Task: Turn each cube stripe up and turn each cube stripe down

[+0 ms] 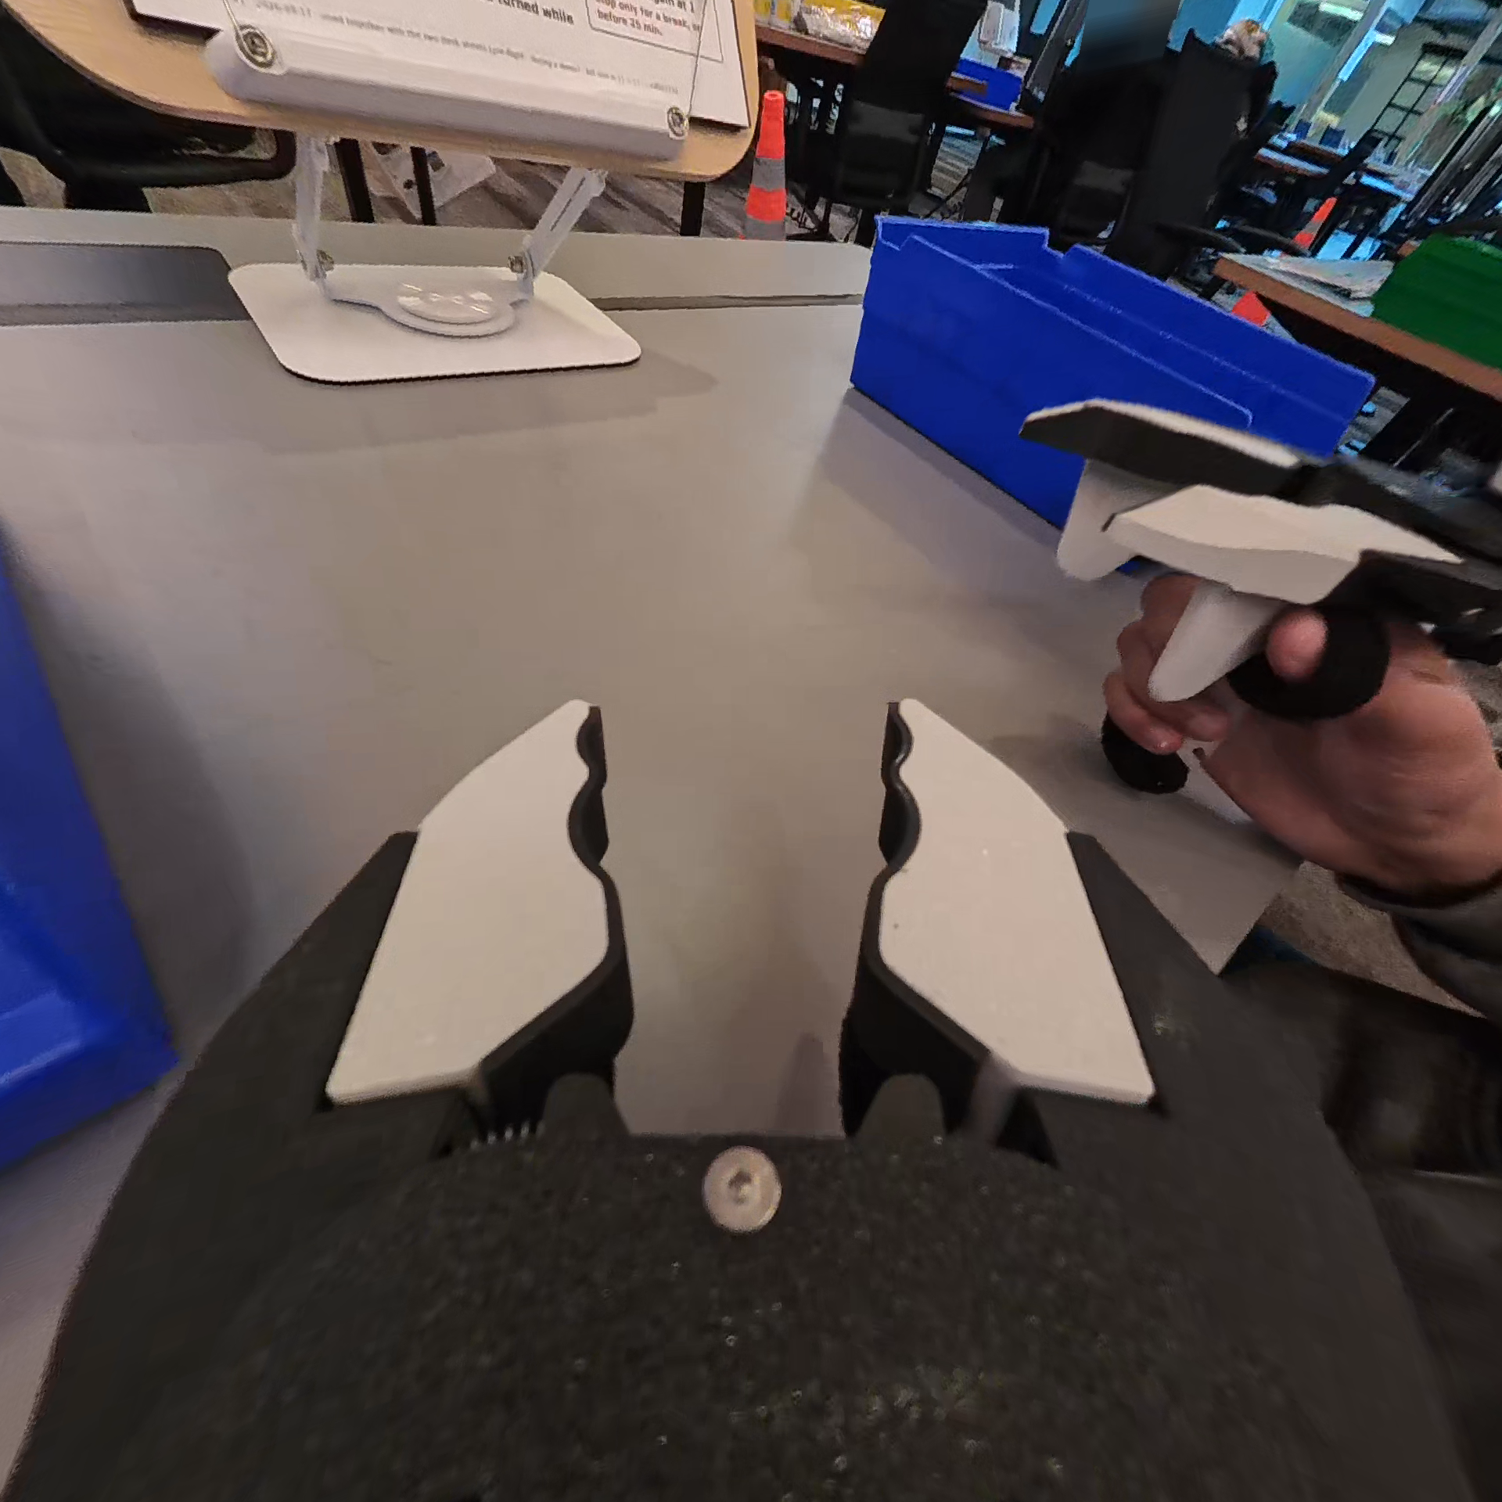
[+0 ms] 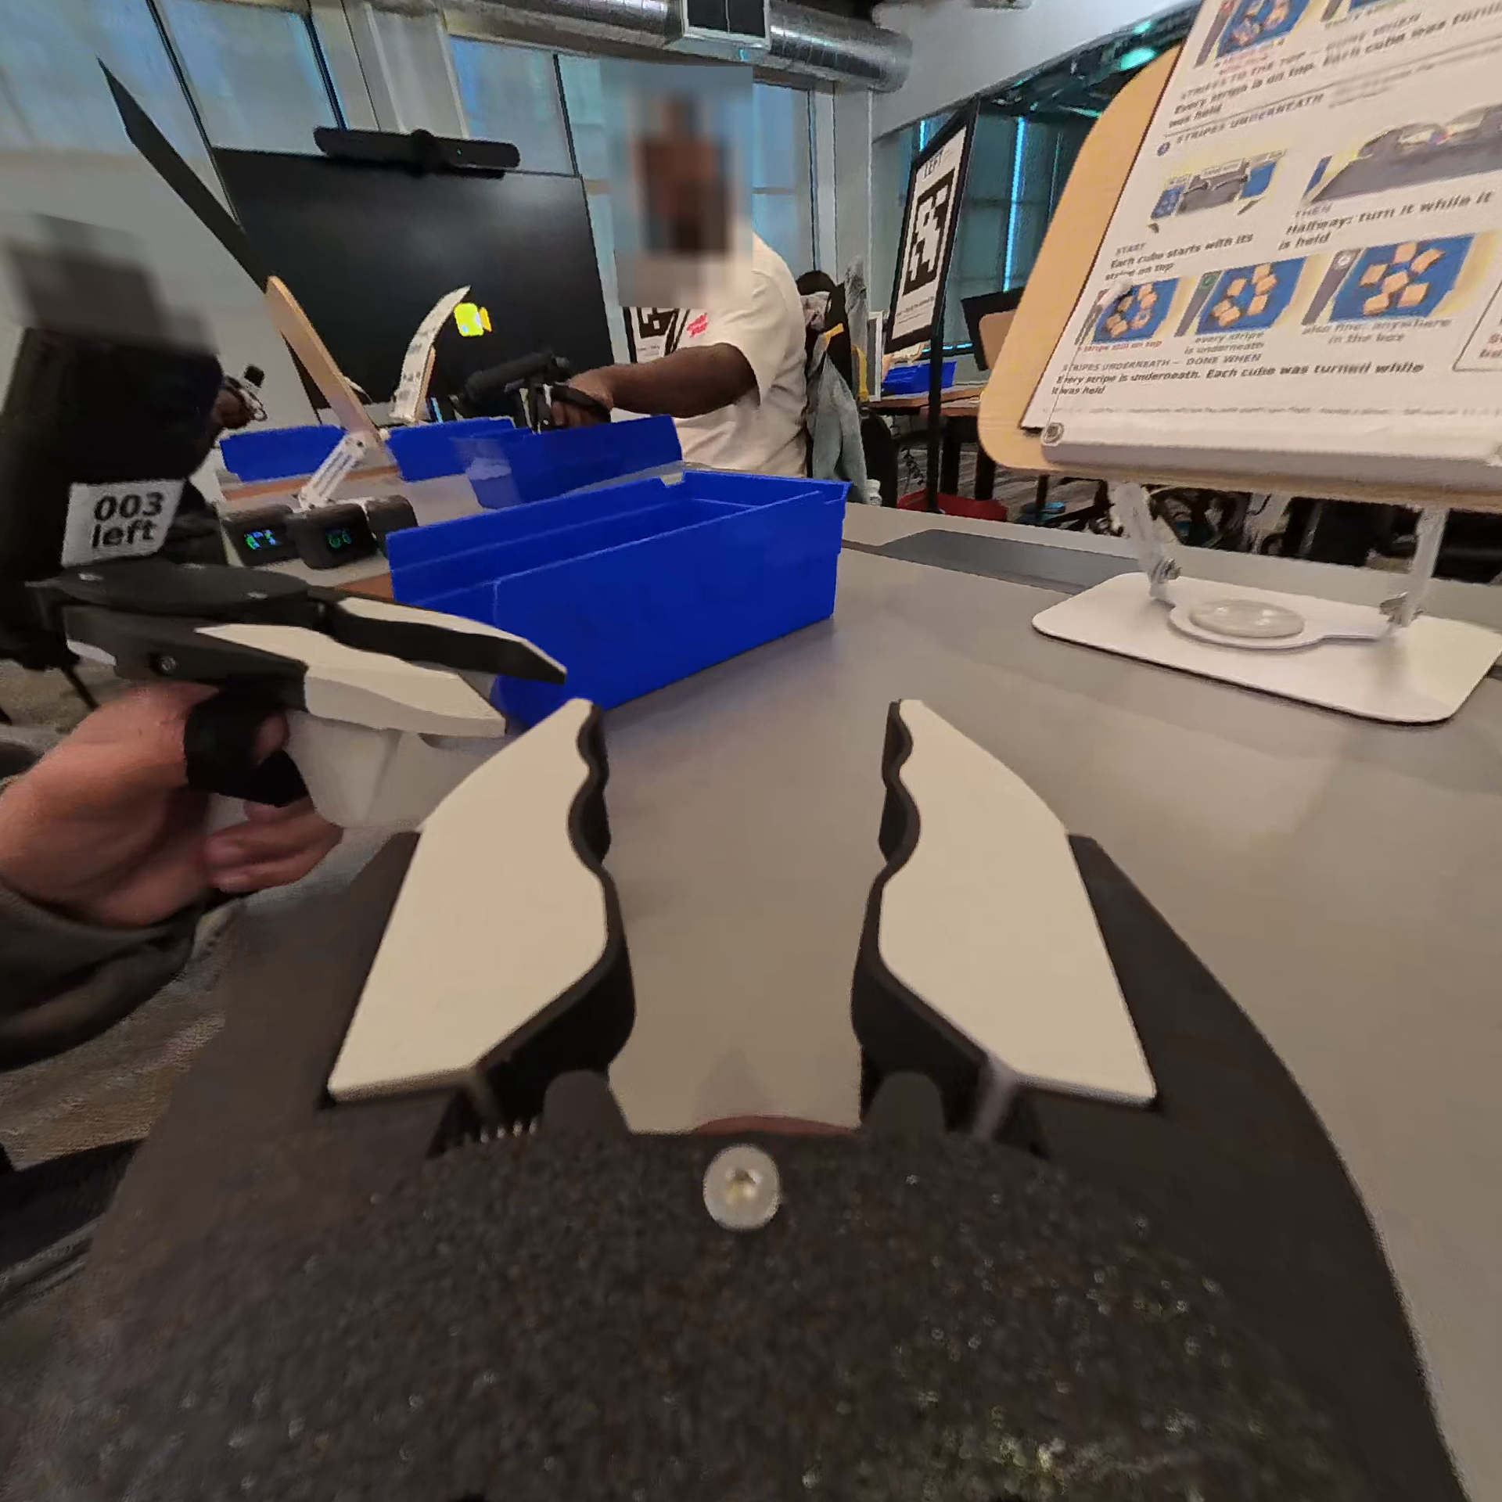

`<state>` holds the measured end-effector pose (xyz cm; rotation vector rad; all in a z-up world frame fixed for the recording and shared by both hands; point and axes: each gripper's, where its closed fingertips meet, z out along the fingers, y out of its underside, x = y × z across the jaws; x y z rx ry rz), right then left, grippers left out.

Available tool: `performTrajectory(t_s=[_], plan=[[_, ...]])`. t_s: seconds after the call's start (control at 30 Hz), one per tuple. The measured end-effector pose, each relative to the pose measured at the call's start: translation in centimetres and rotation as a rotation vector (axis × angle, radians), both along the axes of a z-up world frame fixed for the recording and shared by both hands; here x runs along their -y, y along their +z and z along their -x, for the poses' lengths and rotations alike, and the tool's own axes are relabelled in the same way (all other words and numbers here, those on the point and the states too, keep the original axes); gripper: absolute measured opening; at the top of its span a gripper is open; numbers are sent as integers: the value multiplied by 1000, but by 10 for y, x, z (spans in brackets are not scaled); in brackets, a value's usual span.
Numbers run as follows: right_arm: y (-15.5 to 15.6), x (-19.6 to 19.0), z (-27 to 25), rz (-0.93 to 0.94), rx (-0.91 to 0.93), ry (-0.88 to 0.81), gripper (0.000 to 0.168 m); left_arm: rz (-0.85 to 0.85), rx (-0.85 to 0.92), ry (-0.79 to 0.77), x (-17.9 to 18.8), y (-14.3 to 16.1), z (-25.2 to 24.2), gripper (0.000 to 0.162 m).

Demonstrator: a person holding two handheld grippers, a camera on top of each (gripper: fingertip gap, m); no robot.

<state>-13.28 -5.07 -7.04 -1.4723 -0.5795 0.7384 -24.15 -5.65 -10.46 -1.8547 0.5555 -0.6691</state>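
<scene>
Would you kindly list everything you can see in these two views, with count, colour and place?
Table: one, grey, under both grippers.
Blue bin: one by the left gripper; its inside is hidden.
Second blue bin: one, near the right gripper.
Cubes: none visible.
Instruction stand: one, white base, wooden board with printed sheet, at the table's far side.
Traffic cone: one, orange and grey, on the floor beyond.
Other person: one, white shirt, at another table.
Left gripper: white fingers, black body, open, empty.
Right gripper: same, open, empty.
Hands: right hand; left hand.
</scene>
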Motion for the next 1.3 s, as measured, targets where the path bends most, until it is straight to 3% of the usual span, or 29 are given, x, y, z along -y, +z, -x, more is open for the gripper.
performTrajectory(t_s=[0.1,0.2,0.43,0.53,0.6,0.67,0.77,0.87,0.93,1.03,1.1,1.17,1.3], plan=[[-2,-1,-2,-29,37,-16,59,-6,-12,-22,1,-2,-3,64],[-15,2,6,82,17,81,51,-30,9,-95,8,4,-14,64],[-3,-6,-18,87,9,41,55,-34,-4,-148,10,-3,-30,73],[64,-12,-92,-27,-81,-103,57,-99,36,-167,3,8,-57,72],[105,-16,-176,-105,-110,-327,57,-120,21,-202,-3,13,-95,73],[118,-13,-268,-151,-39,-589,57,-88,-4,-261,-7,13,-149,76],[77,-2,-385,-23,128,-915,57,45,-60,-377,-6,0,-244,80],[17,8,-432,142,135,-956,56,195,32,-423,-1,2,-317,82],[-17,7,-441,250,107,-937,58,174,45,-328,-16,0,-344,83],[-35,-5,-440,312,77,-899,58,88,0,-123,-55,-6,-356,81],[-46,-13,-426,362,30,-841,49,130,26,-138,-61,-7,-363,53],[-61,-18,-411,445,19,-800,33,158,2,-93,-73,-9,-355,43],[-49,-27,-390,392,3,-772,14,139,-123,28,-90,-10,-328,18]])
